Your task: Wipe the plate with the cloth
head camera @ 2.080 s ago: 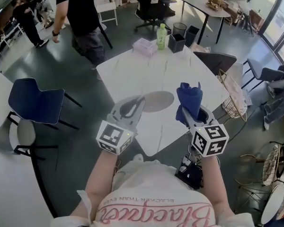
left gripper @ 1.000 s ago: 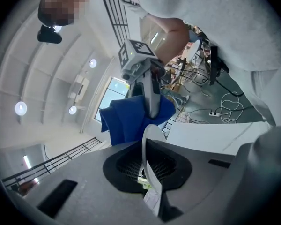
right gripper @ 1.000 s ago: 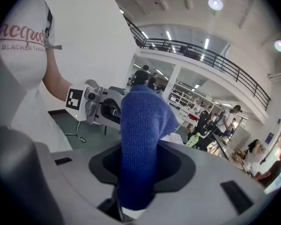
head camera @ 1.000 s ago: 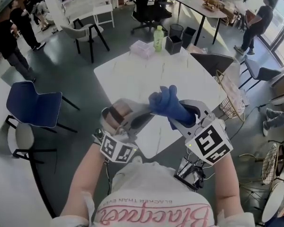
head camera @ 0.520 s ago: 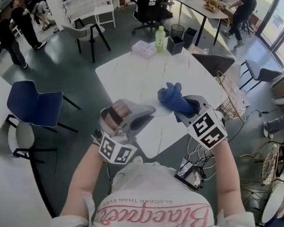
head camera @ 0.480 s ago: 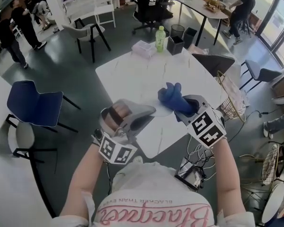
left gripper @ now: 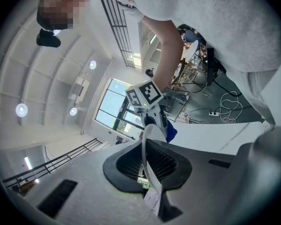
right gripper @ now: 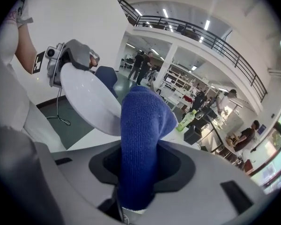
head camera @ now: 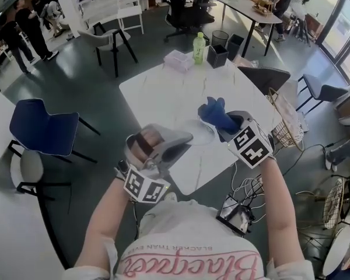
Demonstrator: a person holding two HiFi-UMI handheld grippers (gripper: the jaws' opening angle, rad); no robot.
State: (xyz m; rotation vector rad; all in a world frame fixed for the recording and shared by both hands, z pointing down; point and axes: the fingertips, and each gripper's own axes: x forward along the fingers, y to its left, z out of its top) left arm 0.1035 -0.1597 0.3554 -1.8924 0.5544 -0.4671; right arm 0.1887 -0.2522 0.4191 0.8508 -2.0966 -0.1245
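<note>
Head view: left jaws pinch plate (head camera: 201, 134), right jaws cloth (head camera: 217, 114); bottle (head camera: 199, 46) stands beyond.

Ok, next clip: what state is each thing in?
plate: held clear of the table, clamped at its rim.
cloth: bunched, pinched between jaws.
left hand-held gripper: shut on plate.
right hand-held gripper: shut on cloth.
green bottle: upright on the table.

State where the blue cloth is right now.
Head view, right of centre: the blue cloth is clamped in the right hand-held gripper, just right of the plate.
</note>
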